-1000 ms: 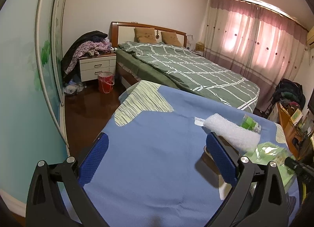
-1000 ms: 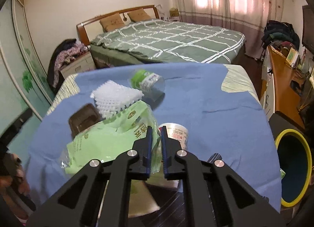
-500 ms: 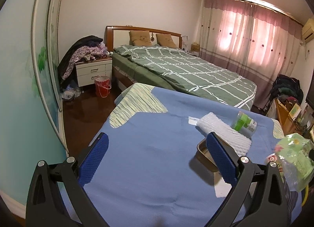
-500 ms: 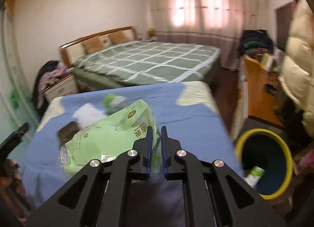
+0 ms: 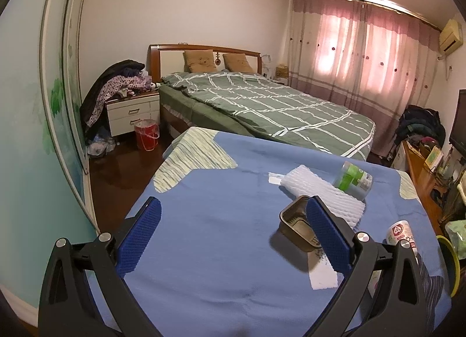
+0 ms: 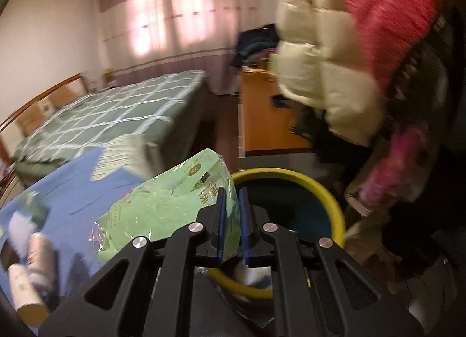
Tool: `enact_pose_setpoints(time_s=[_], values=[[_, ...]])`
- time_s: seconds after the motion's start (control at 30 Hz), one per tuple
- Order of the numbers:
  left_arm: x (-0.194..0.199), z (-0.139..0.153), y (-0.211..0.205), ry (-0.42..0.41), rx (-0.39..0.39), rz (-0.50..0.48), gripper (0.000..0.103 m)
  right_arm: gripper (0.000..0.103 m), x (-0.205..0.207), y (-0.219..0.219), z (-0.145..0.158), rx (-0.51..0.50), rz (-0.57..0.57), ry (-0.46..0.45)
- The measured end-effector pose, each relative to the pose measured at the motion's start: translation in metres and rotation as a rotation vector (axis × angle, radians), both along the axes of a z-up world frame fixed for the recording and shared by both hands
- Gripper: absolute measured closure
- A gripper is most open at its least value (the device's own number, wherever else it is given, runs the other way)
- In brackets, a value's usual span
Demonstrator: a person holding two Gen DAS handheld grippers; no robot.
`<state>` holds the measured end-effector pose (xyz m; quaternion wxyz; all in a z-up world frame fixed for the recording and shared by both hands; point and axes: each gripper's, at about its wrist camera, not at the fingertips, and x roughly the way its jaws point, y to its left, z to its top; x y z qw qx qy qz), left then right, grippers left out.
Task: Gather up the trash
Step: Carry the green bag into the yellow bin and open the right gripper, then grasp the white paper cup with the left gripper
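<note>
While pinching green bag (image 6: pixel 174 205), right gripper (image 6: pixel 233 208) tilts over yellow bin (image 6: pixel 326 191).

Left gripper (image 5: pixel 233 229): jaws spread wide, blue pads facing each other, nothing between them; it points forward and somewhat downward, level in roll. Right gripper (image 6: pixel 232 220): jaws drawn nearly together, the blue pads pinching a thin sheet; it points downward and sits rolled slightly. Its view is blurred.
</note>
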<state>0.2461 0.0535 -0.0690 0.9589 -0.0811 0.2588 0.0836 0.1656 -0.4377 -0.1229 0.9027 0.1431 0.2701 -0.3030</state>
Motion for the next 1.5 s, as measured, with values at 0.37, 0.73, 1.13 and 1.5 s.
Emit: enact_pose_setpoints(time_s=[0.37, 0.73, 1.13, 1.5], values=[[-0.009, 0.006, -0.012, -0.031, 0.019, -0.045, 0.005, 0.089, 0.001, -0.017, -0.016, 0.0, -0.091, 0.042], [-0.018, 0.009, -0.038, -0.054, 0.057, -0.134, 0.005, 0.062, -0.001, -0.01, -0.016, -0.029, -0.092, 0.027], [-0.037, 0.0, -0.088, -0.046, 0.119, -0.256, 0.005, 0.058, 0.001, 0.0, -0.013, -0.024, -0.036, 0.001], [-0.069, -0.001, -0.16, 0.001, 0.127, -0.422, 0.005, 0.055, 0.001, 0.007, -0.01, -0.002, 0.023, -0.025]])
